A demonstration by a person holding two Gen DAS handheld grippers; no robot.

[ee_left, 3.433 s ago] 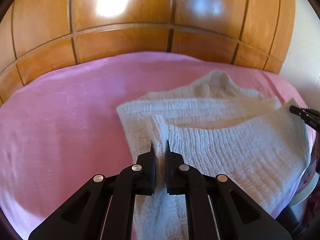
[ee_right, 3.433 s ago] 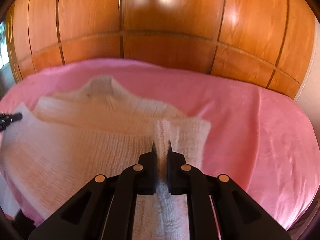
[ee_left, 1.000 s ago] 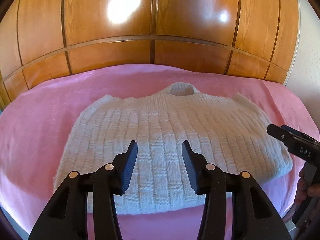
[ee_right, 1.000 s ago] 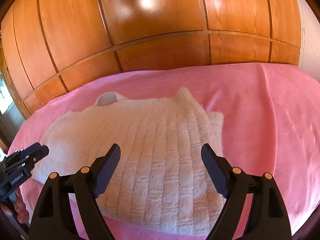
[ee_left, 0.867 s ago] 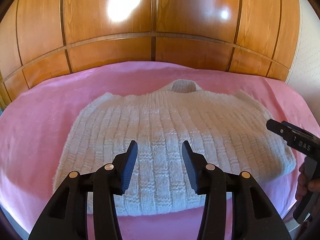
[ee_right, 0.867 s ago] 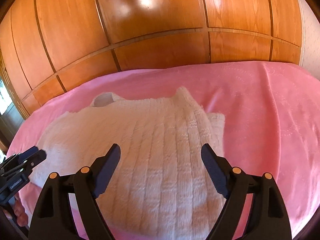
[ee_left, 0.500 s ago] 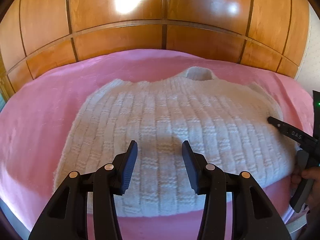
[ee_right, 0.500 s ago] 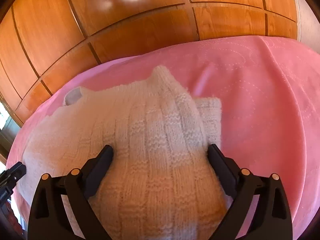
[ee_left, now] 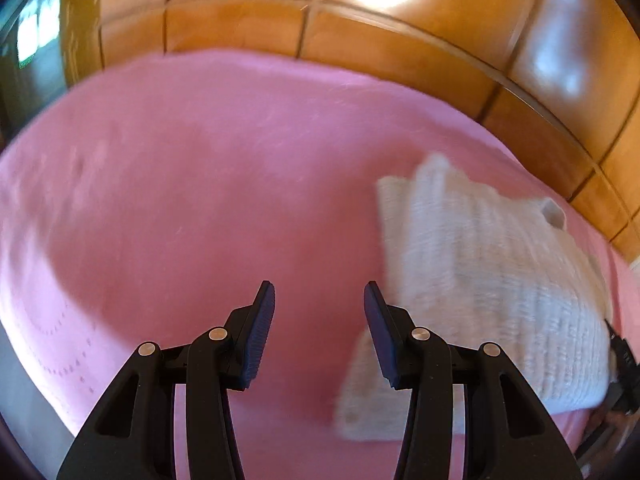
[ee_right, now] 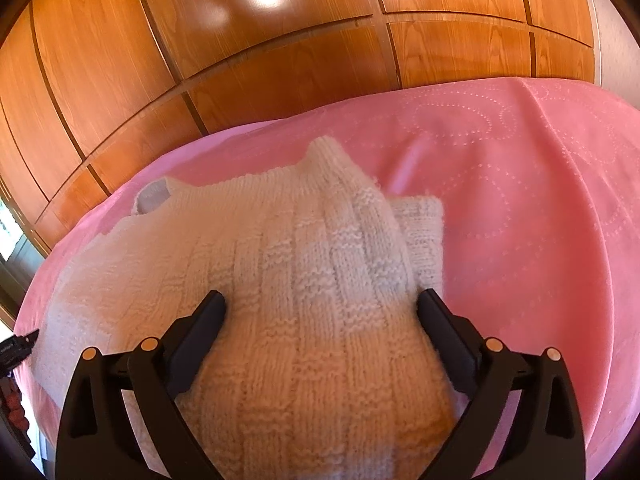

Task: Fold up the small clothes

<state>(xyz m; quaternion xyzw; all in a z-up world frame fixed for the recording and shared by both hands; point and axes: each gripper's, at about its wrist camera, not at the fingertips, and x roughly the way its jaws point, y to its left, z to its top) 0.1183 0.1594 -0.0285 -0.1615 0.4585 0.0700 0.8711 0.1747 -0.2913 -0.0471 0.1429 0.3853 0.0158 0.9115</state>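
Right gripper (ee_right: 320, 312), jaws spread wide, straddles a raised hump of the white knitted sweater (ee_right: 280, 280) on the pink bedspread (ee_right: 520, 200), its fingers (ee_right: 208, 312) flanking the knit without pinching it. Wood-panelled doors (ee_right: 240, 40) stand behind the bed. Left gripper (ee_left: 319, 300), likewise released, hangs over bare pink cover, the sweater (ee_left: 480, 280) lying off to its right. Only the right wrist view shows the folded sleeve edge (ee_right: 424, 224) peeking from under the body. Half a second ago the left gripper faced the sweater squarely; it has since swung leftward.
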